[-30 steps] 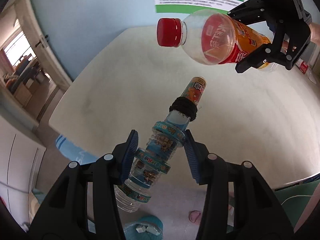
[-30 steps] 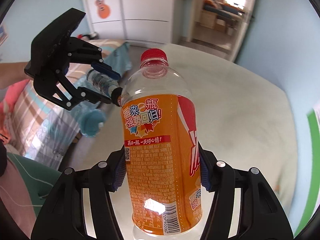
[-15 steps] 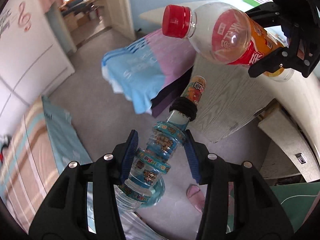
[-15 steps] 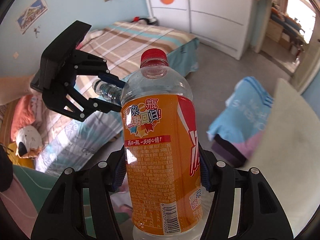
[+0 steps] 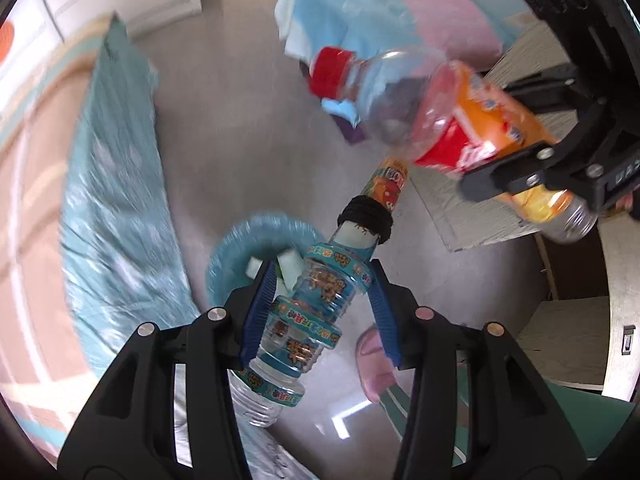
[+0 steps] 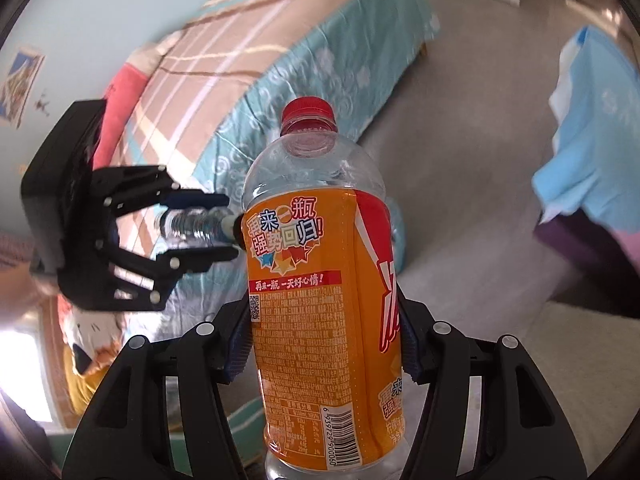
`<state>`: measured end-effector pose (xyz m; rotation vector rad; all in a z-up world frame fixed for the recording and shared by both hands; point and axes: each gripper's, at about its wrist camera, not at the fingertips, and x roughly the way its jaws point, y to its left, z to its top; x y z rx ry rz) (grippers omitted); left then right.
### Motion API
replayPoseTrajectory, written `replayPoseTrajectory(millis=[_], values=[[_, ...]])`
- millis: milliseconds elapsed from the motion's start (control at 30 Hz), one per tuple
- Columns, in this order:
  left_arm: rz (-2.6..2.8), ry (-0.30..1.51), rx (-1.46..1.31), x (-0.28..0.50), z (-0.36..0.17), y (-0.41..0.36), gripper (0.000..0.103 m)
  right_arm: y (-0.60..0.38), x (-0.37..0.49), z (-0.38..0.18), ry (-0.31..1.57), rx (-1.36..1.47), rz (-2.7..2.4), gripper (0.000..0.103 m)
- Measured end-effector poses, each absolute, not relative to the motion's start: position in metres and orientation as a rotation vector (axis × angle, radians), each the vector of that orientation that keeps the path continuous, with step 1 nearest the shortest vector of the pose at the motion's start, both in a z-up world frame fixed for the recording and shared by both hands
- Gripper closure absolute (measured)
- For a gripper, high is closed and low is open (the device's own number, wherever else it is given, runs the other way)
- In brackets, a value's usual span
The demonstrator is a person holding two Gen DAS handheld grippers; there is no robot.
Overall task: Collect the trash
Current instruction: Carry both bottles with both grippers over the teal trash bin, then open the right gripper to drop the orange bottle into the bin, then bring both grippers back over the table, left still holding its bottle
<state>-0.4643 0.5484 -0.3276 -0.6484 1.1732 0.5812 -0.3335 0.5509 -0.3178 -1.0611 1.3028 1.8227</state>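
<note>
My left gripper (image 5: pixel 322 304) is shut on a small ribbed clear bottle (image 5: pixel 316 308) with teal cartoon label bands, a black ring at its neck and an orange printed top. It points steeply down over a round teal bin (image 5: pixel 240 248) with white scraps inside. My right gripper (image 6: pixel 324 344) is shut on a large clear bottle (image 6: pixel 316 288) with an orange label and a red cap (image 6: pixel 307 114). In the left wrist view that bottle (image 5: pixel 472 120) hangs at the upper right, held by the right gripper (image 5: pixel 532 168). The right wrist view shows the left gripper (image 6: pixel 204 228) at the left with its small bottle (image 6: pixel 188 226).
A bed (image 6: pixel 280 60) with a teal sheet and striped cover runs along the left. A blue and pink cloth (image 5: pixel 360 4) is draped over something dark. A pink slipper (image 5: pixel 376 364) lies on the grey floor. The pale wooden table side (image 5: pixel 480 212) stands at the right.
Both grippers have swung off the tabletop and dropped toward the floor, each still holding its bottle. The teal bin now lies right under the left gripper.
</note>
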Motion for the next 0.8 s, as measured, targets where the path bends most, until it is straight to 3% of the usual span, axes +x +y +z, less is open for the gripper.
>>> replayPoseTrajectory(millis=[200,267,433,467,533,567,800], values=[[0.600,1.273,-0.713,-0.482,-0.417,0.560,0.063,0.569,-0.364,-0.433,1.593,-1.027,1.632,0.044],[0.609,1.299,-0.742,-0.490,-0.443,0.563,0.070,0.570,-0.376,-0.464,1.660,-1.033,1.591,0.043],[0.649,1.346,-0.767,-0.502,-0.492,0.568,0.070,0.577,-0.396,-0.529,1.803,-1.058,1.493,0.042],[0.655,1.357,-0.774,-0.503,-0.500,0.570,0.066,0.579,-0.399,-0.539,1.844,-1.048,1.462,0.042],[0.675,1.373,-0.797,-0.508,-0.514,0.575,0.056,0.581,-0.400,-0.559,1.942,-1.037,1.367,0.018],[0.689,1.373,-0.807,-0.512,-0.516,0.575,0.051,0.583,-0.402,-0.564,1.943,-1.038,1.326,0.015],[0.690,1.377,-0.784,-0.527,-0.514,0.559,0.040,0.591,-0.398,-0.549,1.860,-1.003,1.369,0.015]])
